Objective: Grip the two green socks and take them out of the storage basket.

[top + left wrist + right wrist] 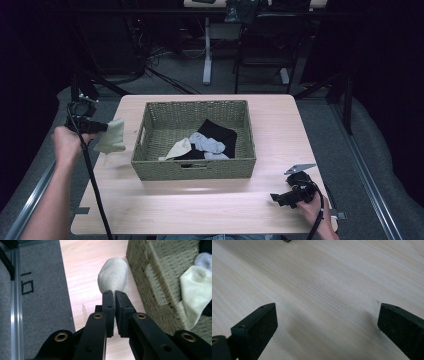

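A cream sock (pixel 112 136) hangs over the table left of the woven basket (pixel 150 165), pinched by my left gripper (pixel 104 127). In the left gripper view the jaws stand nearly together with the sock (pixel 113 277) drooping from their tips (pixel 114 293). Inside the basket lie a second cream sock (pixel 178 148), a grey sock (pixel 206 144) and black cloth (pixel 220 134). At the table's front right, my right gripper (pixel 275 198) rests low with its jaws wide apart over bare wood (pixel 325 322).
The basket wall (pixel 160 282) rises close on the right of the held sock, and the other cream sock (pixel 195 292) drapes over its rim. The table's left edge (pixel 66 287) drops to grey carpet and a metal rail (pixel 13 302). A chair and table legs stand beyond.
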A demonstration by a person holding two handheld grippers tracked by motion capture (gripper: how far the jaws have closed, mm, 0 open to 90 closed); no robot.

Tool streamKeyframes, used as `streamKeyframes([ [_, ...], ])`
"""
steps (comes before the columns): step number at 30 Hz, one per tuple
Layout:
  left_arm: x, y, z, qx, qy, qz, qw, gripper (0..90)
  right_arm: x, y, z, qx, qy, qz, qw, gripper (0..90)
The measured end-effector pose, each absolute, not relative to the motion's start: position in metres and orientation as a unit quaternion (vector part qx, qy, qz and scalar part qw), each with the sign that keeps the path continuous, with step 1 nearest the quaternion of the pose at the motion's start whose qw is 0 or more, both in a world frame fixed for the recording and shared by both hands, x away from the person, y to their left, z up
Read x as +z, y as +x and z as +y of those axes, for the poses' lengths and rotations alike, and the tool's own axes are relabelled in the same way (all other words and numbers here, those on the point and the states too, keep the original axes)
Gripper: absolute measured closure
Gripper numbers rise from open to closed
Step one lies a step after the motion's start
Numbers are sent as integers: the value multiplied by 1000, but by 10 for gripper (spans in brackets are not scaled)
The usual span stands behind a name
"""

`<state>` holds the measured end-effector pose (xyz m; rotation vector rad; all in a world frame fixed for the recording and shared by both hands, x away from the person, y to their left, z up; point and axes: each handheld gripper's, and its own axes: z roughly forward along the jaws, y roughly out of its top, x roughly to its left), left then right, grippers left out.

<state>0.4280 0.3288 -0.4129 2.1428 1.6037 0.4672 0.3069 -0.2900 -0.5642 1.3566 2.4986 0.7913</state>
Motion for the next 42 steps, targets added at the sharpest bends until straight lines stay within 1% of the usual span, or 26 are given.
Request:
streamKeyframes([
  [1,-422,429,328,164,771,579,207,866,-564,307,-290,266,457,843,94,20],
  [16,-474,439,328,127,771,596,183,865,-564,307,-290,261,455,846,93,20],
  [24,-504,442,325,109,774,604,159,864,-564,307,-290,260,454,847,92,20],
  [27,-513,442,326,100,771,608,161,857,-565,307,-290,261,456,846,95,20],
  [29,-516,442,329,94,767,613,163,836,-565,307,-290,264,457,844,94,20],
  [32,-515,440,332,86,764,616,170,710,-565,307,-290,264,455,845,92,20],
  [33,-514,439,333,89,764,615,172,596,-565,307,-290,261,458,844,97,20],
  [34,-512,438,333,91,767,613,166,530,-565,308,-291,264,459,844,92,20],
  [35,-509,437,332,94,767,613,164,530,-565,308,-291,264,459,844,92,20],
  [36,-505,436,333,93,767,612,168,439,-565,308,-292,261,459,844,92,20],
  [37,-497,433,333,102,766,611,172,393,-565,308,-293,265,460,842,90,20],
  [40,-486,431,333,109,766,607,182,295,-564,307,-291,269,460,841,93,20],
  [41,-473,428,333,116,766,602,192,282,-564,307,-290,271,461,840,95,20],
  [42,-473,428,333,116,766,602,192,269,-564,307,-290,271,461,840,95,20],
])
